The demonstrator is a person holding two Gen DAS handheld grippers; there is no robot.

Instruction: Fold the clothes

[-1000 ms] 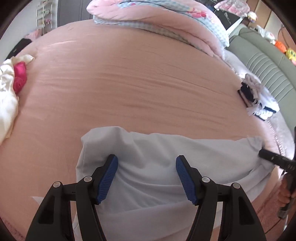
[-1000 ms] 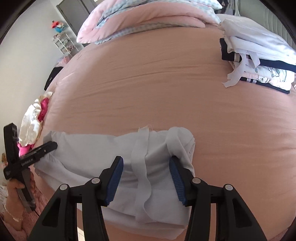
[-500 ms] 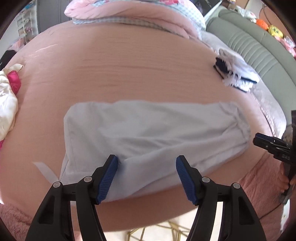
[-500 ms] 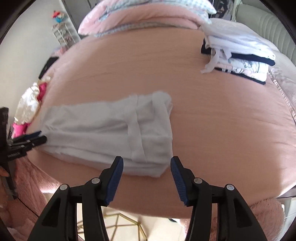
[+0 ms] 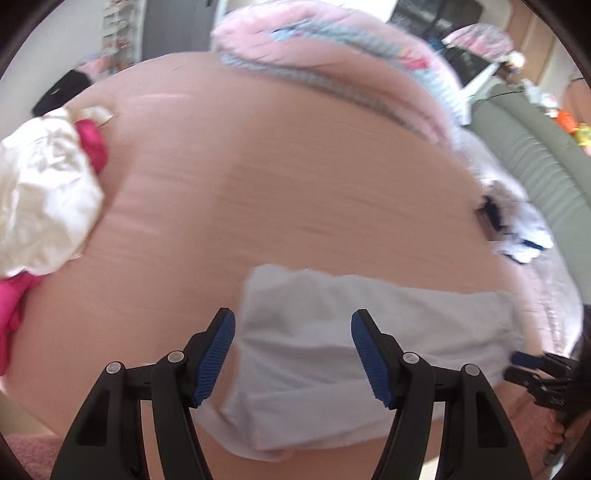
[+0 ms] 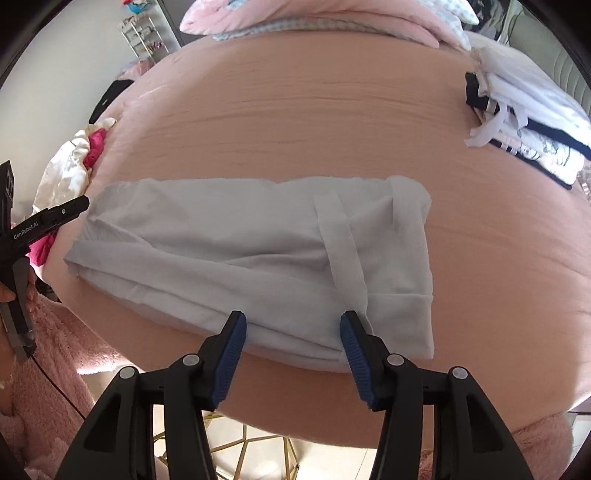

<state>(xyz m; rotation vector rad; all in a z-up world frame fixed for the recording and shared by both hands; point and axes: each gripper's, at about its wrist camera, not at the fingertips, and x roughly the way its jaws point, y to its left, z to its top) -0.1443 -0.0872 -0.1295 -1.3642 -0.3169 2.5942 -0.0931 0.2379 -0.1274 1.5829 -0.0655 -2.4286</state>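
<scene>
1. Nearest: right gripper [image 6: 291,354] with jaws spread wide, holding nothing, poised over the near hem of the pale grey garment [image 6: 258,254]; left gripper [image 5: 291,358] likewise wide apart and empty, above the garment's left end.
2. Just beyond: garment lying flat on the pink bed [image 6: 332,129] near its front edge, doubled lengthwise into a long band with layered edges along the near side and a loose strap [image 6: 340,243] draped across the right part.
3. Judged progress: one lengthwise fold in place; still long from end to end, so probably at least one crosswise fold left, then a move to the stack.
4. Farther right: folded stack [image 6: 532,122] of white and navy pieces, suggesting several items done.
5. Farther left: crumpled white and magenta heap [image 6: 79,162], apparently still to fold.
6. Farthest: pink quilt [image 6: 314,18] bunched at the head of the bed.
7. Against the earlier frames: a second ago both grippers low over bunched, rumpled cloth; now garment flat and smooth, grippers drawn back toward the bed edge, left view blurred and swung leftward.
</scene>
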